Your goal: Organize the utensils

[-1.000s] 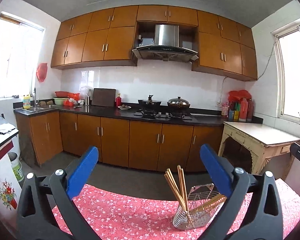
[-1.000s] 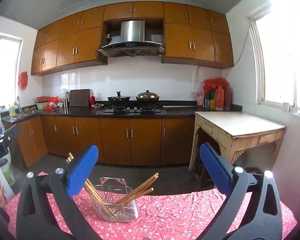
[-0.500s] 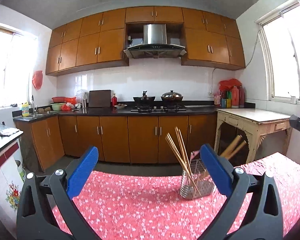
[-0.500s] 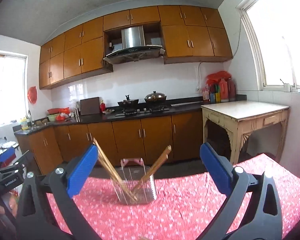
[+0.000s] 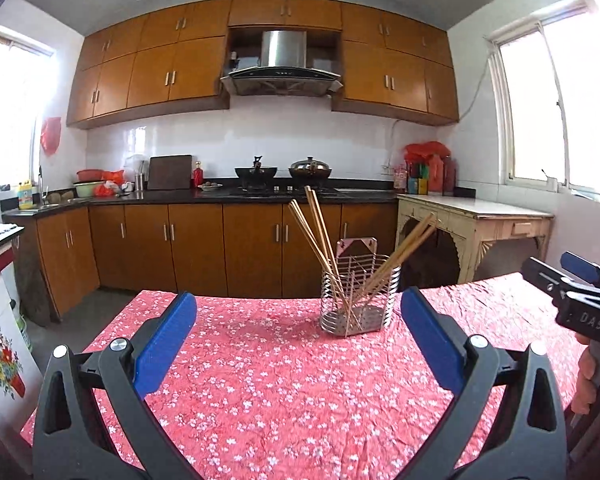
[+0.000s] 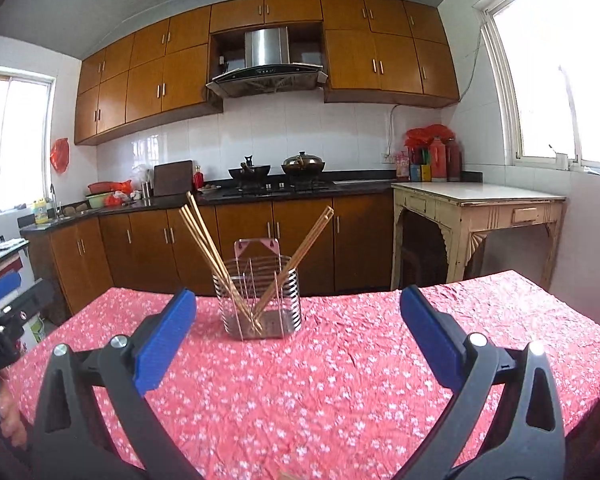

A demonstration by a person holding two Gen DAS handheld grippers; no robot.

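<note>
A wire utensil holder [image 5: 360, 300] [image 6: 260, 300] stands upright on the table with the red flowered cloth [image 5: 280, 380] [image 6: 340, 380]. Several wooden chopsticks [image 5: 318, 236] [image 6: 204, 236] lean out of it to both sides. My left gripper [image 5: 298, 336] is open, held well in front of the holder with nothing between its blue pads. My right gripper [image 6: 298, 336] is open too, empty, with the holder ahead and a little left of centre. In the left wrist view the right gripper [image 5: 572, 280] shows at the right edge with a hand below it.
Behind the table runs a kitchen counter [image 5: 260, 194] with a stove and pots, brown cabinets below and above. A cream side table [image 5: 476, 216] [image 6: 480, 200] stands at the right under a window. The cloth around the holder is bare.
Both views have tilted down and pulled back: more of the red cloth shows and the holder sits further from the grippers. Both grippers stayed open.
</note>
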